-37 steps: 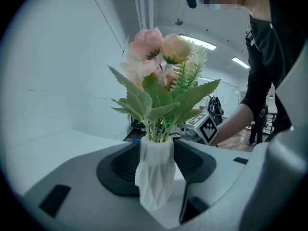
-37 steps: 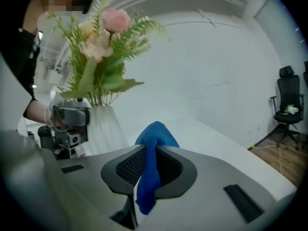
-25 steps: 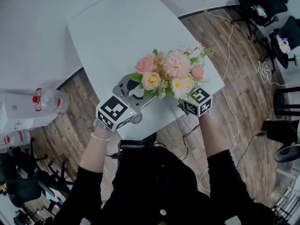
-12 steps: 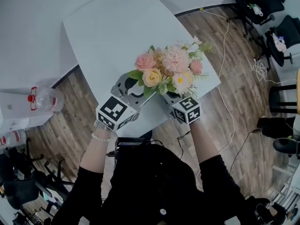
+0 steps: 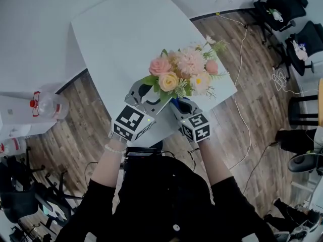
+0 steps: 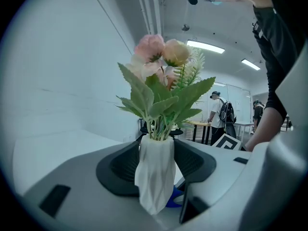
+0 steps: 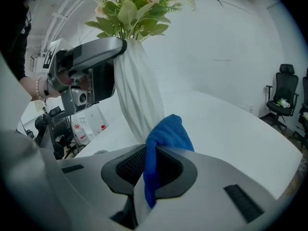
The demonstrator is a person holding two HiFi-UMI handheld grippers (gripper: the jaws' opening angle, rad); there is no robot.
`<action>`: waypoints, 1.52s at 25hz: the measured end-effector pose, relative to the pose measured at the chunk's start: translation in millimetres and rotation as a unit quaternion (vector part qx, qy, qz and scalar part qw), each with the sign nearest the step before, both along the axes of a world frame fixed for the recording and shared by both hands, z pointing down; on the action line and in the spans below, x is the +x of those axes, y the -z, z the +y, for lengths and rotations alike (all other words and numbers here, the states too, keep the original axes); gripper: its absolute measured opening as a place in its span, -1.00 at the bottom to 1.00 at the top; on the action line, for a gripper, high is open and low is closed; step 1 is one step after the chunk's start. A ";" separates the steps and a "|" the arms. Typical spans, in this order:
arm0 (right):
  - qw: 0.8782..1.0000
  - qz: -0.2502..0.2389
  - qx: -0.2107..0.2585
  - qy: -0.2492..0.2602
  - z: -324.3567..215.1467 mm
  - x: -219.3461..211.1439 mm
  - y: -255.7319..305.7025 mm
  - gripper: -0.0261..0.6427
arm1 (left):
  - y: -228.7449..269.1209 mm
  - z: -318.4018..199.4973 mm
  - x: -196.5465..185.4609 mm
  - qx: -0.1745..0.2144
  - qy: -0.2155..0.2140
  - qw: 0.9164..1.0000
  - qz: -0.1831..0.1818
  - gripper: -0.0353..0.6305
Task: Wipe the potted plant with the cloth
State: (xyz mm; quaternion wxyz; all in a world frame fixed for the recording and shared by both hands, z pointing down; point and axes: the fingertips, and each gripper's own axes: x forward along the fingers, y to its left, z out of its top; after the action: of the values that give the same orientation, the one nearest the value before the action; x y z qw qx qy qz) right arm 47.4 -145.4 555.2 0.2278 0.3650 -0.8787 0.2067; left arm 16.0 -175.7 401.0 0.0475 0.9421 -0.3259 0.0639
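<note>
Since a second ago your right hand-held gripper (image 5: 179, 106) has swung in from the right side of the bouquet to the foot of the potted plant (image 5: 182, 74), and your left hand-held gripper (image 5: 145, 98) has edged a little to the right with the plant. In the left gripper view your left hand-held gripper (image 6: 156, 170) has its jaws closed on the plant's white twisted vase (image 6: 155, 170), with the green leaves and pink and cream flowers rising above. Your right hand-held gripper (image 7: 149, 170) is clamped on the blue cloth (image 7: 166, 136), whose free fold stands up right at the lower part of the vase (image 7: 137, 90); you cannot tell whether it presses on it. The plant sits over the near edge of the white counter (image 5: 126, 34), between your two grippers, and the vase leans in the right gripper view. Around the counter is a wood-plank floor (image 5: 75, 130), with a white cable (image 5: 247, 44) trailing across it and black office chairs (image 5: 282, 4) at the far right. To your left stands a clear bottle (image 5: 48, 107) with a red cap; its red print is too small to read. Standing people (image 6: 219, 112) show far off in the left gripper view.
</note>
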 end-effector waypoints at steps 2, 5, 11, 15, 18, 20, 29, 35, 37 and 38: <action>1.000 -0.001 -0.004 0.000 5.7 -2.9 1.5 -0.71 | 0.2 0.1 0.0 0.000 0.005 1.000 0.000 -0.20; 1.000 -0.010 -0.009 0.003 14.1 -9.0 5.1 -0.71 | 0.2 -0.5 0.0 0.000 0.013 1.000 0.001 -0.20; 0.997 -0.072 -0.035 -0.020 30.3 -16.6 18.3 -0.71 | 0.1 1.0 -0.2 0.000 0.019 1.000 0.006 -0.20; 0.991 -0.112 -0.047 -0.057 35.2 -5.6 29.1 -0.71 | 0.8 1.6 0.3 0.003 0.021 1.000 0.007 -0.20; 0.989 -0.114 -0.047 -0.076 39.0 8.2 32.5 -0.71 | 1.1 1.5 0.9 0.004 0.022 1.000 0.007 -0.20; 0.989 -0.111 -0.049 -0.087 42.4 17.7 34.9 -0.71 | 1.3 2.3 1.2 0.007 0.025 1.000 0.009 -0.20; 0.983 -0.123 -0.032 -0.134 44.1 45.9 59.7 -0.71 | 1.3 2.2 0.2 0.021 0.021 1.000 -0.004 -0.20; 0.980 -0.124 -0.020 -0.152 42.5 66.5 69.4 -0.71 | -0.1 2.3 2.9 0.024 0.019 0.999 -0.021 -0.20; 0.980 -0.123 -0.014 -0.154 44.0 71.5 73.3 -0.71 | -0.7 5.2 3.1 0.020 0.020 0.999 -0.023 -0.19; 0.980 -0.122 -0.010 -0.154 44.7 73.5 75.6 -0.71 | -0.8 6.8 2.6 0.018 0.020 0.999 -0.022 -0.18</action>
State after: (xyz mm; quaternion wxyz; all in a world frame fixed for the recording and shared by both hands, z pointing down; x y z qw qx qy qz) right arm 120.9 -100.7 479.6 0.0883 0.4658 -0.8309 0.2915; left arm 18.5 -168.9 401.8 0.0251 0.9344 -0.3469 0.0777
